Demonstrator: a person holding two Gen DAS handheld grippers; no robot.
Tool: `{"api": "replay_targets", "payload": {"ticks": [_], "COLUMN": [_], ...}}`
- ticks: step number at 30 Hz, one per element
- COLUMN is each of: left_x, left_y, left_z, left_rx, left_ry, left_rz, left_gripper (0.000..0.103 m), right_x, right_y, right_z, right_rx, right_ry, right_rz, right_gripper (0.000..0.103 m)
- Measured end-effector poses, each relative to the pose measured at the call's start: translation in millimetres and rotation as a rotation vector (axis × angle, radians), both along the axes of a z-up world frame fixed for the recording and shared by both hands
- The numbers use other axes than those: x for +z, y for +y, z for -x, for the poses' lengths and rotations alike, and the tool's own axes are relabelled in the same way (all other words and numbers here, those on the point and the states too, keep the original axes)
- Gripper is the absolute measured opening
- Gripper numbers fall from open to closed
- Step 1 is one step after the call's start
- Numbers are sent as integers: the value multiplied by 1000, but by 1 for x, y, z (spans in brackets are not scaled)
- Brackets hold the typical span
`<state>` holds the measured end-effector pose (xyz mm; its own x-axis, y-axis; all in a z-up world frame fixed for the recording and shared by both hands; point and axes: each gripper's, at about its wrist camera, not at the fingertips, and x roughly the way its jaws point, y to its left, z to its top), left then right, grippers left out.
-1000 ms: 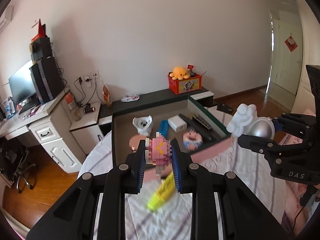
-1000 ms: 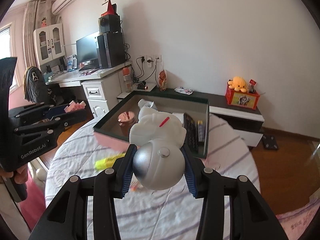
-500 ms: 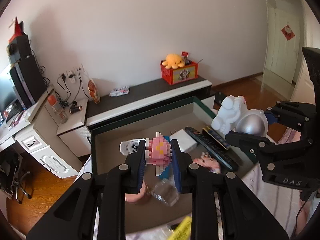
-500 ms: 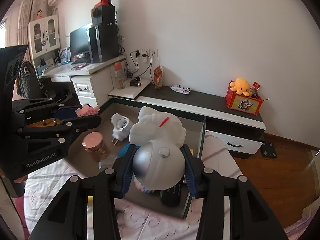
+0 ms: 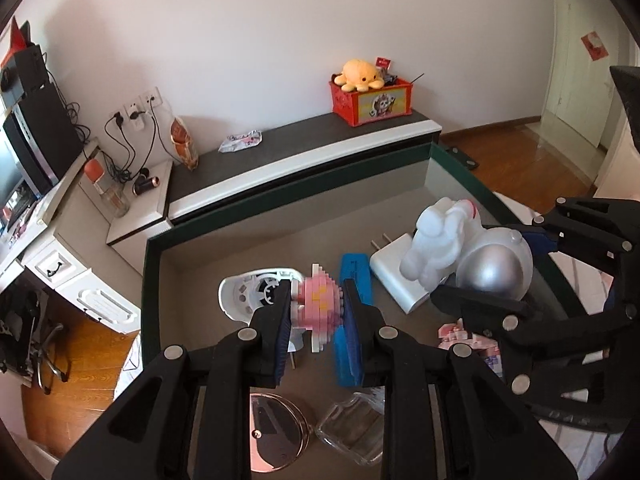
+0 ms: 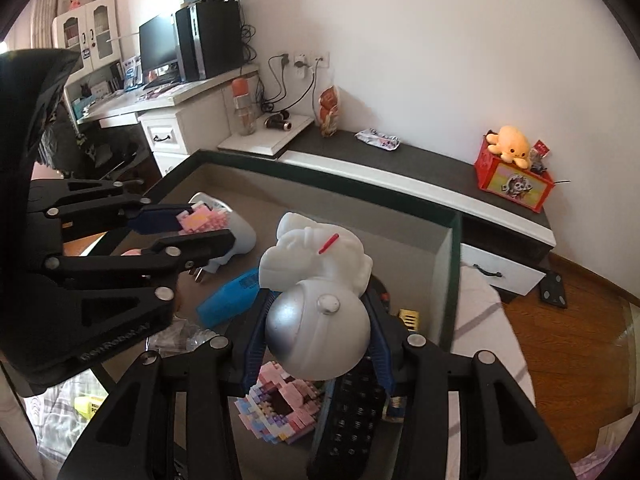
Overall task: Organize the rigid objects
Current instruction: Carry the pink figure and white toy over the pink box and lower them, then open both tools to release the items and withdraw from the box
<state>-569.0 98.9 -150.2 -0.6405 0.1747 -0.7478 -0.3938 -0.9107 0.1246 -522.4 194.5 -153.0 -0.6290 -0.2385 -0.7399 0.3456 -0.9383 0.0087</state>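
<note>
The step in hand looks like placing: both grippers hang above the open box (image 5: 460, 172), each one carrying a toy. The left gripper (image 5: 316, 312) pinches a pink brick figure (image 5: 318, 306) between its blue pads; just beyond the fingertips lie a white fan-like piece (image 5: 250, 290) and a blue case (image 5: 358, 276). The right gripper (image 6: 316, 332) clamps the silver helmet of a white astronaut figure (image 6: 316, 272) — the body points forward, past the fingers. Under these fingers lie a second brick model (image 6: 280, 408) and a black remote (image 6: 352, 412). I judge the next move calls for lowering each toy onto a free part of the floor, then spreading the fingers — without pressing the things beneath.
</note>
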Motion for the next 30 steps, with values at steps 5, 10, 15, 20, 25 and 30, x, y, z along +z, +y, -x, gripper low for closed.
{"api": "replay_targets", "payload": {"ticks": [5,10,15,20,25,30], "left_x": [-2,0,2,6,18,36], "left_y": [0,-12,-23,-34,-46,-57], "left_z": [-4,-11,-17,-25,-39,-62], "left_rx": [1,52,78,112,138,153], "left_ry": [2,20,26,39,64,112], "left_rz": [7,17,17,14,6,-19], "left_gripper": [30,62,74,81,87,94], "right_x": [-7,-11,-14,-11,-4,12], "right_y": [-7,-7,-8,-11,-14,-15], "right_z": [0,-2,-6,-11,-21,-39], "right_rx": [13,11,9,14,8,-11], "right_ry": [-21,-34,-44,-43,-21,25], "right_rz": [1,8,23,37,51,47], "right_gripper": [46,46,46,46,59,74]}}
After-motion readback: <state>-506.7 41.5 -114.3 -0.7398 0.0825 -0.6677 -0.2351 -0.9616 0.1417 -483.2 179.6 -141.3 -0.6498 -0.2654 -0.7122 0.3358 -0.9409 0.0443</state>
